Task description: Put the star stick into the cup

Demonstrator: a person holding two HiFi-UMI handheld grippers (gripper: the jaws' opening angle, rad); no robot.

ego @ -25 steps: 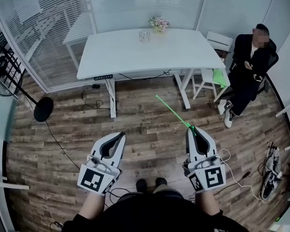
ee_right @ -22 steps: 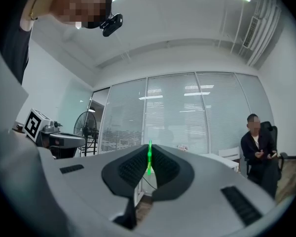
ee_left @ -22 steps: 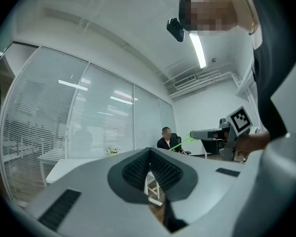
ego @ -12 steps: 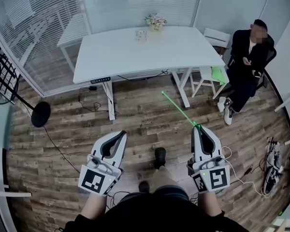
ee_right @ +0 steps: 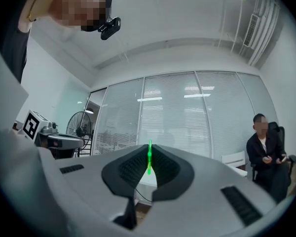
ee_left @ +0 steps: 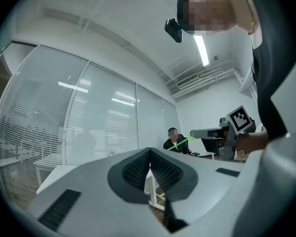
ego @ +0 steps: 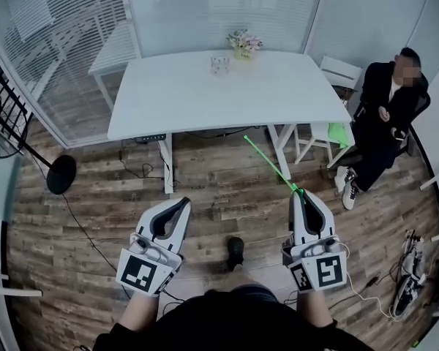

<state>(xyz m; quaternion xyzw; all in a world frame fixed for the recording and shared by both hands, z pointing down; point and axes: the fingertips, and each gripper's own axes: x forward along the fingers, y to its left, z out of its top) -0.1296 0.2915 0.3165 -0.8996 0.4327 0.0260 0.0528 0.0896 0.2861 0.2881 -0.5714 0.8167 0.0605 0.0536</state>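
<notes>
— While the star stick is slanting up and to the left across the middle of the frame, what is holding its lower end?
— The right gripper is holding it, right of centre in the lower half. Its fingers are clamping narrowly on the thin green shaft, which is showing squeezed between the ribbed pads in the right gripper view.
— And where is the tip showing?
— It is showing just under the front edge of the white table, against the wooden floor, well apart from the cup.
— Where is that cup standing?
— It is standing near the table's far edge, in the upper middle of the frame, just beside a small bunch of flowers.
— What is the left gripper doing?
— It is hovering at the lower left, its fingers pressing together on nothing.
— Is anyone else showing?
— A person in dark clothes is sitting at the upper right, beside a white chair.
</notes>
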